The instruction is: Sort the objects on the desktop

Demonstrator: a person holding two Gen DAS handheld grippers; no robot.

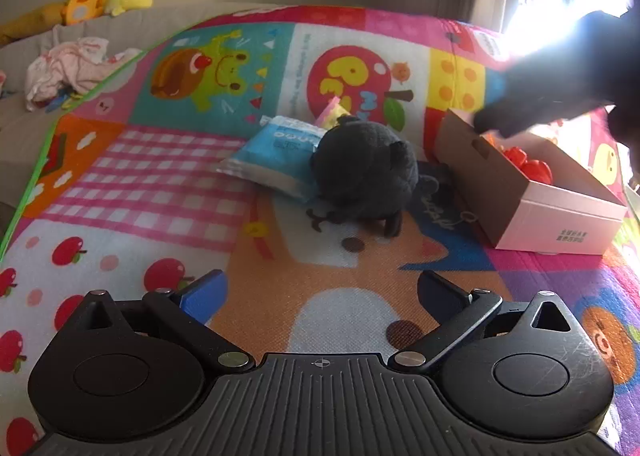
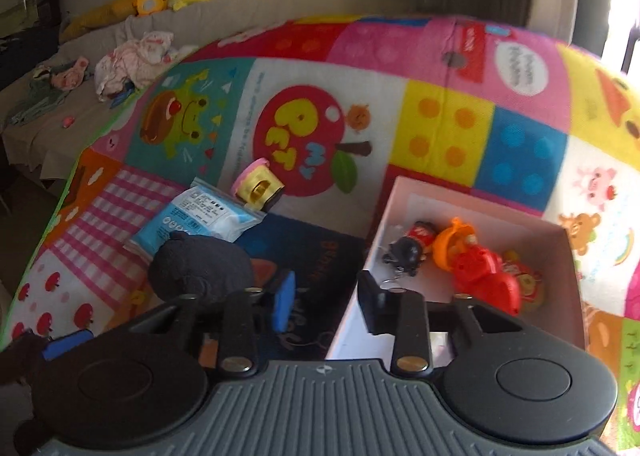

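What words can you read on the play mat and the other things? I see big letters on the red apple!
"PET", big yellow letters on the red apple printed on the play mat.
"MY", small blue letters beside them on the same apple.
Blue packet: printed label, too small to read.
Pink box: dark print on its side, too blurred.
White bubble and dark blue patch on the mat: writing, too blurred.

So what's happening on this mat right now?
A person with a gripper in each hand is sorting small things into a pink box on a colourful play mat. Red and orange toys already lie inside. The right gripper is over the box's near edge, holding nothing. The left gripper is open and empty, facing a black plush toy, a blue packet and a small yellow toy still on the mat.
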